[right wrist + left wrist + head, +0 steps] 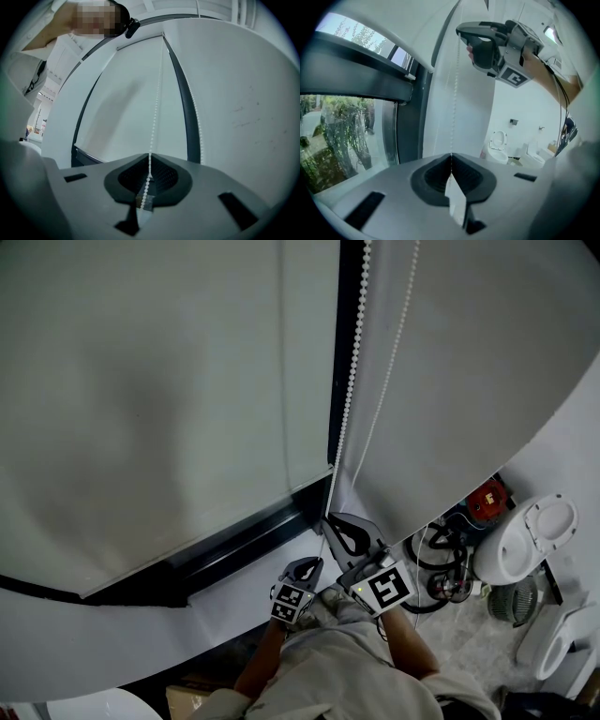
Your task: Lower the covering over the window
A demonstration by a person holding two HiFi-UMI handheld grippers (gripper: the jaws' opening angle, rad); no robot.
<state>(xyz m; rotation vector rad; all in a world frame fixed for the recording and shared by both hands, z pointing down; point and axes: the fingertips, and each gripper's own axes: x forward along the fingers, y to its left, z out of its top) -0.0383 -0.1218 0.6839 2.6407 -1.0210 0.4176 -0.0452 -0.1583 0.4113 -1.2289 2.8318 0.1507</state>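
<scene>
Both of your grippers are closed on one strand of the bead chain (349,390) beside the window. The left gripper (451,157) is the lower one, its jaws pinched together with the chain running up out of them. The right gripper (149,165) clamps the same strand just above, beads trapped between its pads. From the head view, the left gripper (303,568) and right gripper (343,532) sit close together near the foot of the chain. The second strand (396,334) hangs free beside them.

The roller blind (141,409) already covers most of the window. Its bottom edge stops short of the dark window frame (234,545), so some lowering appears to remain.

The chain looks light, thin and limp, with no stiffness of its own. It will likely pull well only when drawn straight down along its own line. The beads should give the pads something to catch on, but a loose pinch could let them slip through. Take hold on this one strand alone, well up the chain, and keep the free strand out of the jaws.
</scene>
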